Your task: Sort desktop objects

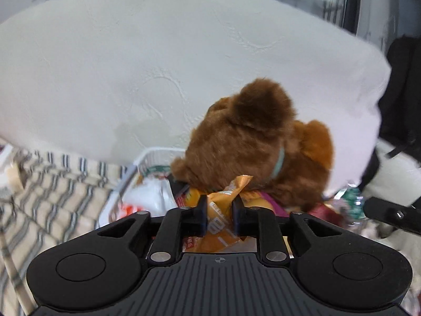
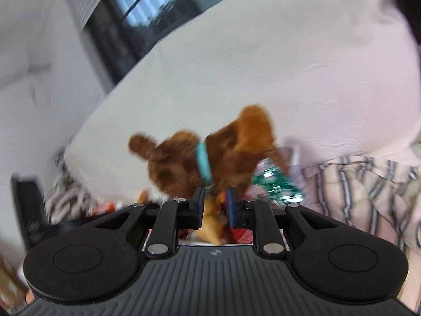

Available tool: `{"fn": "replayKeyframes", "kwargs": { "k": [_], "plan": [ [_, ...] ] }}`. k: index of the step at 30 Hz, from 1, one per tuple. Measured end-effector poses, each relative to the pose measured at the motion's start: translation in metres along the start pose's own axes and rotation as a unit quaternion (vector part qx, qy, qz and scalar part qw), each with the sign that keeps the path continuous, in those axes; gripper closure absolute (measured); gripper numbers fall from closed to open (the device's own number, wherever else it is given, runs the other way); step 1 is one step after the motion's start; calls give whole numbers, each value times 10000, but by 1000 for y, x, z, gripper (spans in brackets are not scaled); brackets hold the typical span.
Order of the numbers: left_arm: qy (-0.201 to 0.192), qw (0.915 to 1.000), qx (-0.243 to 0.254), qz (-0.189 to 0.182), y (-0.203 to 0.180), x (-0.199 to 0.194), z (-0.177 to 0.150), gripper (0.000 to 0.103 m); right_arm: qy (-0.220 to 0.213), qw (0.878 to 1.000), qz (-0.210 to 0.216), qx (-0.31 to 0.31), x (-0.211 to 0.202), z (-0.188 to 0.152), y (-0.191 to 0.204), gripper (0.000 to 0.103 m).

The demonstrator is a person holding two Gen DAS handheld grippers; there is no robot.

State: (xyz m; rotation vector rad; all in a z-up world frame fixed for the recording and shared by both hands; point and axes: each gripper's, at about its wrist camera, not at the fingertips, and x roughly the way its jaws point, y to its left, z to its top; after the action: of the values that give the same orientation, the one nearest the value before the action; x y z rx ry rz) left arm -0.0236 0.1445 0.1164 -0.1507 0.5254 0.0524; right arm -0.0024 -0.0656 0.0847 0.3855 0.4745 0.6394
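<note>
Two things matter most here: the crinkly orange foil snack packet [image 1: 223, 205] and the fluffy brown plush dog with a teal collar [image 1: 252, 142] behind it. In the left wrist view the left gripper [image 1: 219, 210] has its jaws pressed against both sides of the packet at lower centre, so it is gripping it. The packet looks light, thin and slippery, likely to crumple or slide, so a pinch on its flat sealed edge seems safest. Its long axis runs up the frame, the crimped end pointing toward the dog. It sits over a white wire basket [image 1: 158, 155] heaped with other wrappers. The dog should be soft and light; its body or neck would give a firm hold. In the blurred right wrist view the right gripper [image 2: 215, 205] hangs at lower centre with a narrow gap between its jaws; whether they pinch anything I cannot tell.
</note>
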Motion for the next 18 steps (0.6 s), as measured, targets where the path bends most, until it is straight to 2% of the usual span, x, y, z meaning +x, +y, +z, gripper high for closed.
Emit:
{"fn": "replayKeyframes", "kwargs": {
  "k": [2,3,4,5,7,8,11,13,15,16,17,18],
  "plan": [
    [294,9995,138,40,-3,21,2,49,197,9994,-89,-283,18,-1,6,66],
    [301,9993,137,153,-4,26,1,37,234,9991,-112,-334,17,-5,8,50],
    [235,9994,99,243,-3,30,-1,19,192,9992,-140,-319,18,-6,7,39],
    [137,9996,37,246,-1,30,-1,10,133,9994,-140,-279,7,-10,4,34],
    [-62,9999,-76,128,6,24,-4,10,-11,9992,-266,-307,-2,-19,-2,7],
    [-132,9998,-105,65,10,19,-5,10,-82,9978,-453,-474,-8,-24,-3,2],
    [-370,9992,-117,50,20,-3,-14,9,9,9866,-1093,-1210,-34,-46,-11,1],
    [-439,9990,-84,-19,21,-17,-29,5,360,9788,-1373,-1476,-45,-66,-24,1],
    [-344,9993,-66,-165,17,-24,-45,5,651,9690,-1578,-1786,-50,-88,-35,1],
    [-272,9993,-38,-240,13,-26,-53,5,799,9669,-1570,-1848,-50,-97,-40,6],
    [-198,9994,-12,-277,8,-30,-63,5,1122,9644,-1488,-1876,-46,-104,-45,11],
    [-154,9994,0,-325,4,-32,-71,5,1385,9612,-1470,-1877,-40,-109,-48,28]
  ]
}}
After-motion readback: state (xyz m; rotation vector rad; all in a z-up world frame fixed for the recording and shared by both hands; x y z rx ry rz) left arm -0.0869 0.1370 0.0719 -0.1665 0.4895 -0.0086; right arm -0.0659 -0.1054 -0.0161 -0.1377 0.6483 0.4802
